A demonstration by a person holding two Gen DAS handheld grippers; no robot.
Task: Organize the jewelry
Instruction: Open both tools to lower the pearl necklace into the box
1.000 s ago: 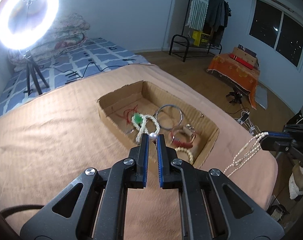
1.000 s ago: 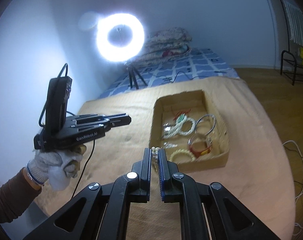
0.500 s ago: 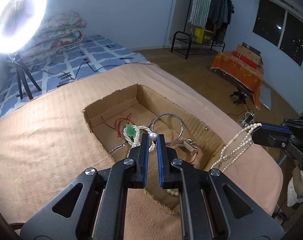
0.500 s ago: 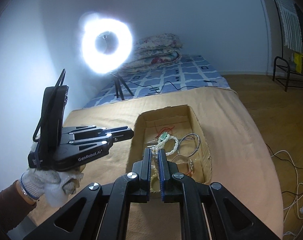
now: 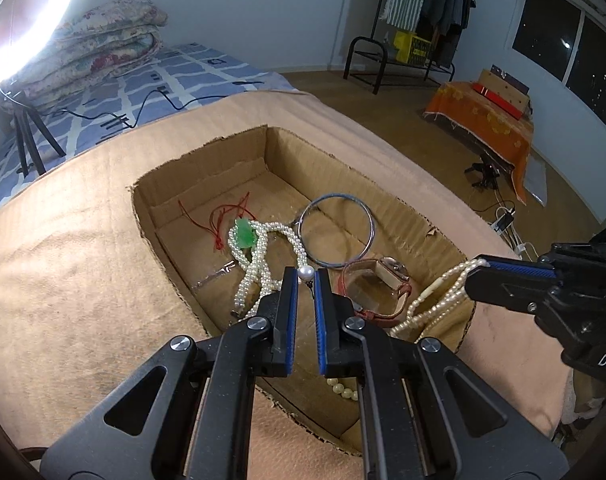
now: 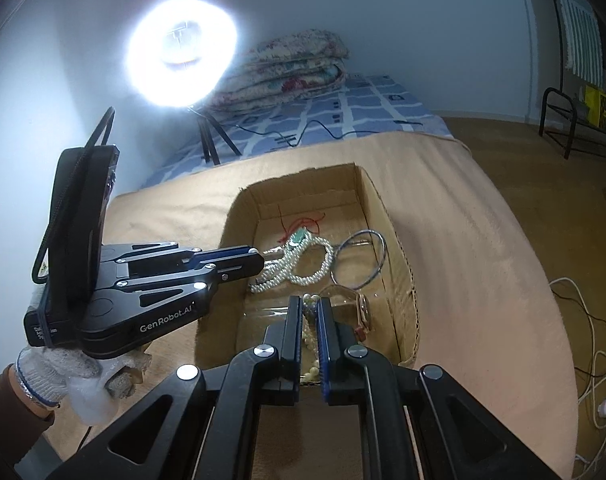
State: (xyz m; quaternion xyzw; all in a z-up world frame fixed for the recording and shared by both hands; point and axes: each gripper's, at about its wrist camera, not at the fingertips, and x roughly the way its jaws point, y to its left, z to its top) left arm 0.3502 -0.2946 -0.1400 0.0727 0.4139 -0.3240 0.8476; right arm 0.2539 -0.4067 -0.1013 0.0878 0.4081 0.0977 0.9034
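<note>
Over the cardboard box I keep my left gripper squeezed on one white pearl. My right gripper pinches a pearl necklace that hangs down into that box.

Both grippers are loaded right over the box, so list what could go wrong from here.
1. The left gripper pinches only a single pearl at its fingertips; it could pop free.
2. The pearl strand in the right gripper hangs across the cardboard box wall by the watch; it may snag there.
3. Dropped carelessly, it could tangle with the twisted pearl necklace and bangle.
</note>
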